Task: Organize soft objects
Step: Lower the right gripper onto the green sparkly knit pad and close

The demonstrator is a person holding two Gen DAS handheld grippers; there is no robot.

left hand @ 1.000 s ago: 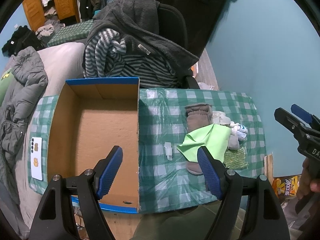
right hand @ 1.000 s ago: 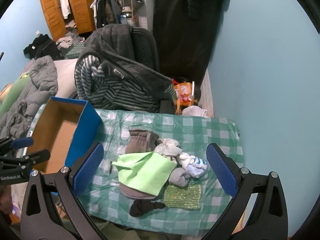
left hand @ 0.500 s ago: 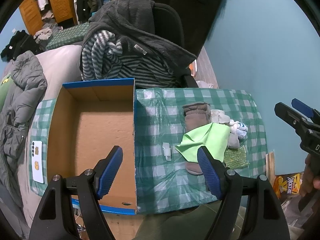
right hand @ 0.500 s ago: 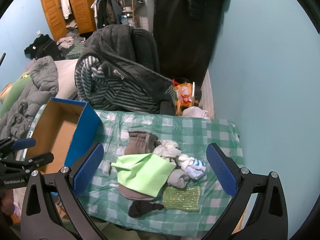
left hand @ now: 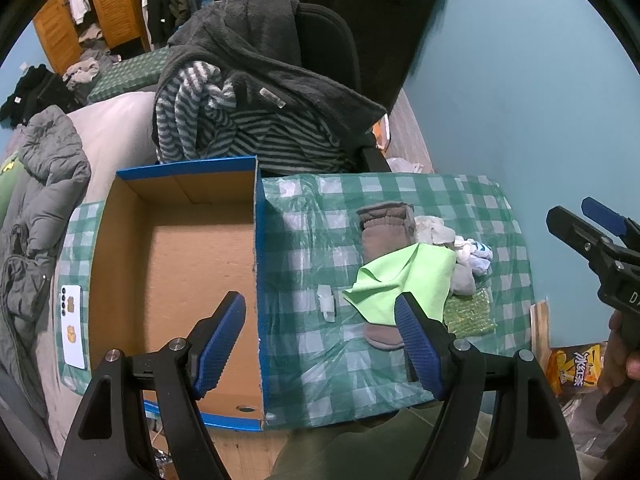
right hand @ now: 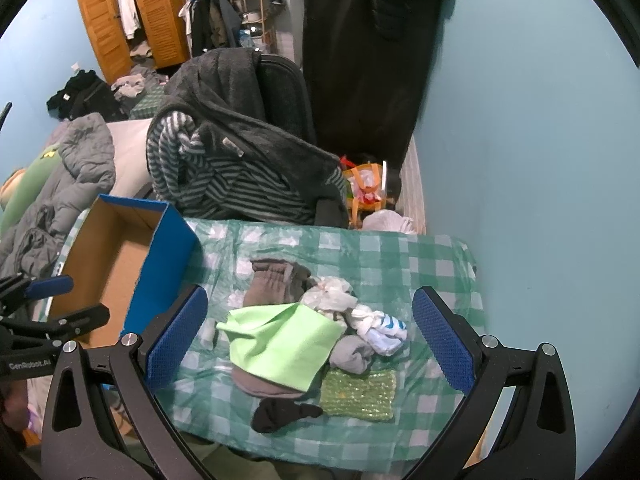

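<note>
Phone (left hand: 73,326) shows leftward only; black sock (right hand: 285,414) rightward only

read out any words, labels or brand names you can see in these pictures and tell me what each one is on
"GenRobot.AI": white print on the black body of the left gripper, seen from the right wrist view.
"DA", cut off by the picture's edge: white letters on the right gripper.
Chinese characters, too blurred to read with confidence: orange snack bag on the floor.
Tag on the fleece jacket: too small to read.
</note>
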